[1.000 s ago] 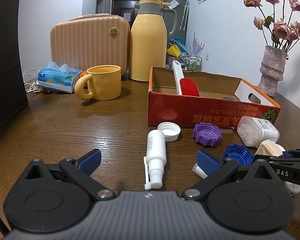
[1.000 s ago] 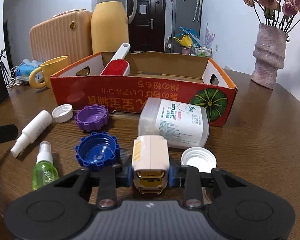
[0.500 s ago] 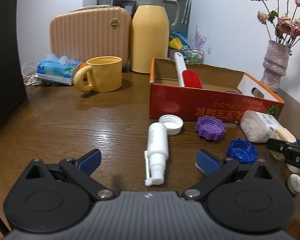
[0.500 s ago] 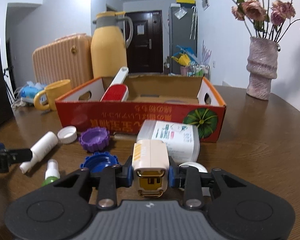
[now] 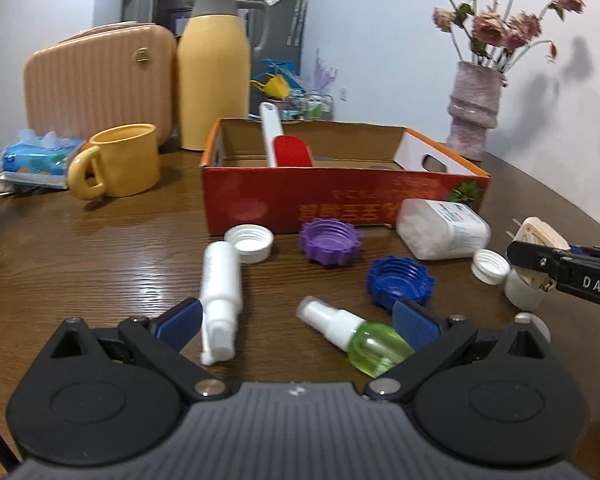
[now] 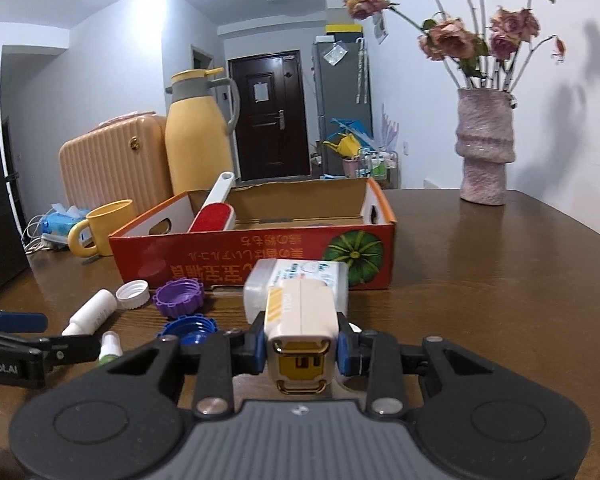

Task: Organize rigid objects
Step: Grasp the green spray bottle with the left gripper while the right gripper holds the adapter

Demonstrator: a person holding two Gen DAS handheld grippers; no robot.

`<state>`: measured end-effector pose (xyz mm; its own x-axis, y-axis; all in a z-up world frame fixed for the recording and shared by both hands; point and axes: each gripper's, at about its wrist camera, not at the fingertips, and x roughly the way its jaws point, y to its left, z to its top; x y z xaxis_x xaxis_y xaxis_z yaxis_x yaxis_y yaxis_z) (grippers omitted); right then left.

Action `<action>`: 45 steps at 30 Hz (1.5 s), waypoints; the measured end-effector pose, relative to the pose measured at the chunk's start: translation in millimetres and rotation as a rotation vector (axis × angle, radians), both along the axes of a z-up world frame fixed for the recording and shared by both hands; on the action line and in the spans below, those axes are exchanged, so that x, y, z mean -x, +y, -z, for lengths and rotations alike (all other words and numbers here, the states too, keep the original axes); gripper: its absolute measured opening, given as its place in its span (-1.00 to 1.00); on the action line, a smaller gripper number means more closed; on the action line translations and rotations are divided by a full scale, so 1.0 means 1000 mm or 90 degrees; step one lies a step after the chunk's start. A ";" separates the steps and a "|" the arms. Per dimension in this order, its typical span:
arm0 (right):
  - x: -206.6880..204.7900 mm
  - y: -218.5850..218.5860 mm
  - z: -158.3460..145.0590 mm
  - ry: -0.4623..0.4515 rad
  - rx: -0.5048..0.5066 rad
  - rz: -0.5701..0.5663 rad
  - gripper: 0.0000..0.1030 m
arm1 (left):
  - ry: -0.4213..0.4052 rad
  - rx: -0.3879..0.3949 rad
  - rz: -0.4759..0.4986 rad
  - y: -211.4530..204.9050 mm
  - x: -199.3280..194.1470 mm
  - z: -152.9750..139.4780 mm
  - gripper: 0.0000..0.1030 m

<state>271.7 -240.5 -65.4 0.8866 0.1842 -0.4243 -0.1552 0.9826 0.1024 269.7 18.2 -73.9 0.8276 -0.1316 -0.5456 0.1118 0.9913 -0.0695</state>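
Holding a cream plug adapter (image 6: 300,320) clamped in my right tongs (image 6: 301,350) above the table, I see the red box (image 6: 260,256) lies straight ahead, farther off. My left tongs (image 5: 296,320) gape empty near the spray bottles.

White walls (image 6: 100,92), dark door (image 6: 270,116) beyond, grey fridge (image 6: 342,100) beside it; brown wooden tabletop (image 6: 500,280) in front.

Bright ceiling glare (right view), glossy table (image 5: 100,272) reflections, fisheye-bent edges, slight blur
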 end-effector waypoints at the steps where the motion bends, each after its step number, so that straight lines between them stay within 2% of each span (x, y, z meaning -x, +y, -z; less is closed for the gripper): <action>1: 0.003 -0.002 -0.001 -0.002 0.000 0.004 -0.40 | 0.001 -0.001 0.008 -0.002 0.001 0.000 1.00; 5: 0.014 -0.012 0.000 -0.001 0.002 0.024 -0.40 | 0.007 -0.011 0.028 -0.013 0.003 -0.001 1.00; 8: 0.015 -0.017 0.000 0.002 0.000 0.036 -0.40 | 0.019 0.001 0.039 -0.022 0.005 -0.001 1.00; 12: 0.020 -0.019 0.000 -0.002 0.001 0.034 -0.40 | 0.054 -0.010 0.037 -0.044 0.004 0.004 1.00; 17: 0.022 -0.021 0.002 0.001 -0.004 0.031 -0.40 | 0.074 -0.038 -0.003 -0.057 0.005 0.010 1.00; 23: 0.023 -0.022 0.002 0.000 -0.010 0.026 -0.40 | 0.083 -0.033 -0.047 -0.050 0.008 0.013 1.00; 26: 0.024 -0.020 0.003 0.001 -0.009 0.020 -0.40 | 0.087 -0.035 -0.059 -0.048 0.009 0.014 0.79; 27: 0.024 -0.019 0.003 0.002 -0.010 0.019 -0.40 | 0.089 -0.033 -0.062 -0.047 0.010 0.015 0.63; 32: 0.026 -0.018 0.004 0.003 -0.010 0.013 -0.40 | 0.101 -0.039 -0.083 -0.047 0.008 0.018 0.37; 40: 0.027 -0.017 0.003 0.002 -0.016 0.010 -0.40 | 0.089 -0.042 -0.094 -0.046 0.011 0.016 -0.39; 45: 0.028 -0.016 0.003 0.002 -0.016 0.007 -0.40 | 0.082 -0.035 -0.086 -0.046 0.014 0.016 -0.39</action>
